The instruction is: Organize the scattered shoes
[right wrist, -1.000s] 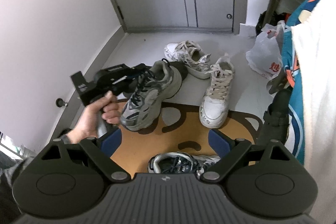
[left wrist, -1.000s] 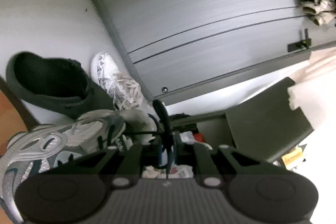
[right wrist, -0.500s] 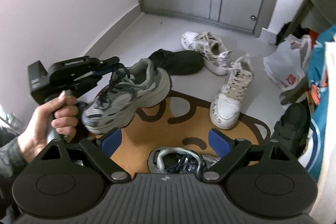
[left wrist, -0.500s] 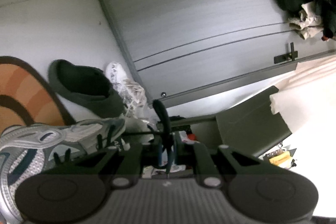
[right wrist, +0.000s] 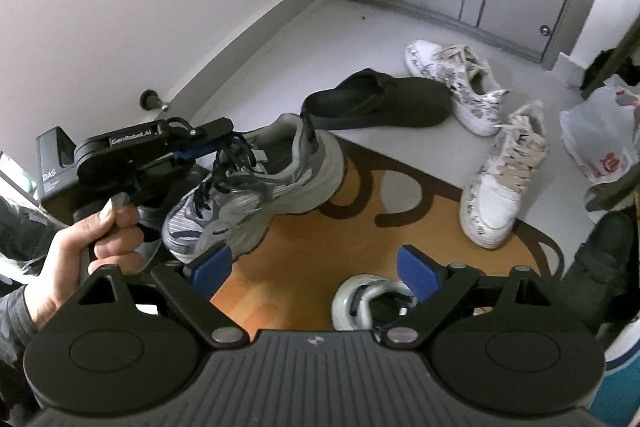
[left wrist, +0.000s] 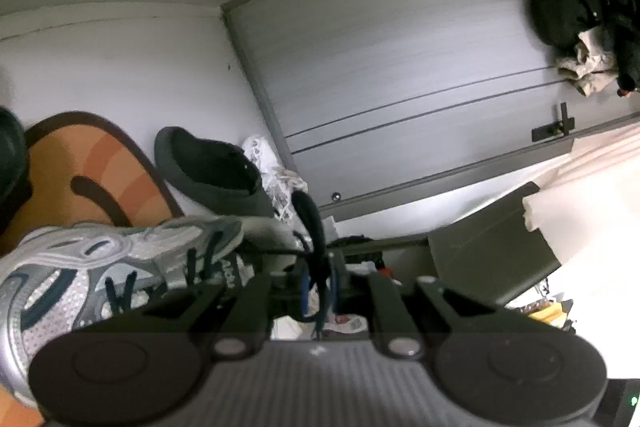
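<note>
Your left gripper (right wrist: 224, 143) is clenched on the grey sneaker (right wrist: 256, 195), hanging toe-down over the mat (right wrist: 360, 203); its mate (right wrist: 372, 301) lies directly beneath your spread, empty right gripper (right wrist: 316, 267).

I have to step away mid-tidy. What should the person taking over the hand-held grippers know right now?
Left hand-held gripper: shut on the grey sneaker, pinching its collar or laces, and holding it in the air over the edge of the orange mat.
Right hand-held gripper: open, empty, above the matching grey sneaker on the mat.
On the floor: black slipper, one white patterned sneaker beyond it, the other half on the mat.
Done: nothing visibly paired.
Left: set the grey pair together, then line up the white pair and the slipper.
</note>
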{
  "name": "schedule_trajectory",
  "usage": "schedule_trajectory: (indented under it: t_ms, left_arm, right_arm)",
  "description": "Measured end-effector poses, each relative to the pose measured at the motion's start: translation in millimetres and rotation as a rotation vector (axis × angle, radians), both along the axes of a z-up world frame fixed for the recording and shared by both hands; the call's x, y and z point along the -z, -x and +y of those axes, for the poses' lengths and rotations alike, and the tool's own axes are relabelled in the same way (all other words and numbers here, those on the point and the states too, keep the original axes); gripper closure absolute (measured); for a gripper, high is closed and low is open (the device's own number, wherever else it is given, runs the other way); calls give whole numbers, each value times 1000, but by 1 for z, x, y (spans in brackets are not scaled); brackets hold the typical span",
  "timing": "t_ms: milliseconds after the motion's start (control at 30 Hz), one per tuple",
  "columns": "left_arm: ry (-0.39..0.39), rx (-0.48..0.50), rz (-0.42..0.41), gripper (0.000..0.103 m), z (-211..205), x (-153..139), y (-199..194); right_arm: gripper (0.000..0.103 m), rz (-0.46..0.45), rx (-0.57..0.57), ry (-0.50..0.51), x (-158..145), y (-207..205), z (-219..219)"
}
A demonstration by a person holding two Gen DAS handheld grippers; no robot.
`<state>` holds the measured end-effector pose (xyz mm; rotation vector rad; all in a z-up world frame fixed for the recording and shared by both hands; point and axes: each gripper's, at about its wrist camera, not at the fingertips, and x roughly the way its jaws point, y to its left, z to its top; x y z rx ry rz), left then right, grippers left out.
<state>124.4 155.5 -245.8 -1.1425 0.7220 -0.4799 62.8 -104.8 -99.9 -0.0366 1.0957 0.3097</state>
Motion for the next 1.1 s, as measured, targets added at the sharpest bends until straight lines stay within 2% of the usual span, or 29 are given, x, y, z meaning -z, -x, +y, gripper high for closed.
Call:
schedule_trajectory:
  t_ms: [333, 533, 967, 1100]
  left_arm:
    - [2, -44, 115, 94, 12, 23, 26]
    - [20, -84, 187, 94, 22, 37, 41]
    - [18, -168, 181, 94, 47, 39, 36]
    - [-14, -162, 217, 94, 45, 48, 33]
  right_arm:
    - [10, 103, -1, 16, 38, -13, 18]
    - [10, 117, 15, 7, 43, -20, 21]
    - [10, 134, -1, 0, 49, -24, 29]
    - [10, 136, 5, 2, 50, -24, 26]
